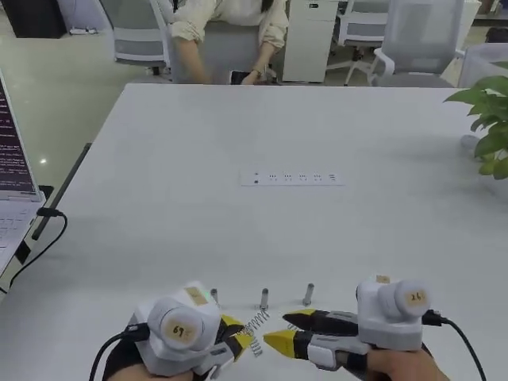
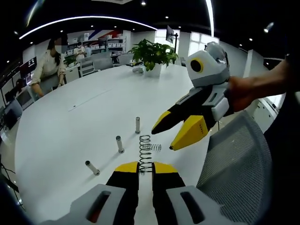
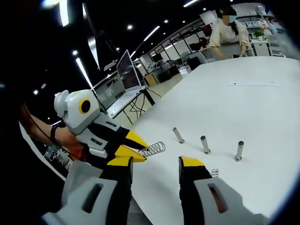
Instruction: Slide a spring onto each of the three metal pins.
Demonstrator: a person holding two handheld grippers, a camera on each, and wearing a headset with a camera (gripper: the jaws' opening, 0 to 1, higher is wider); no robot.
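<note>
Here, the white surface (image 1: 238, 135) carries everything. The left hand-held gripper (image 2: 146, 165) is clamped on a spring (image 2: 145, 151) near the front edge. The right hand-held gripper (image 3: 157, 161), jaws apart and empty, points at it from just beside. Three bare metal pins (image 1: 263, 299) stand upright in a row just beyond. A second spring (image 3: 215, 172) lies beside the right jaws.

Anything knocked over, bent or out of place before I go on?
Nothing stands out. The three silver metal pins stand upright and bare, the left gripper pinches a coiled wire spring by one end, and a second spring lies loose on the white table near the open right gripper.
</note>
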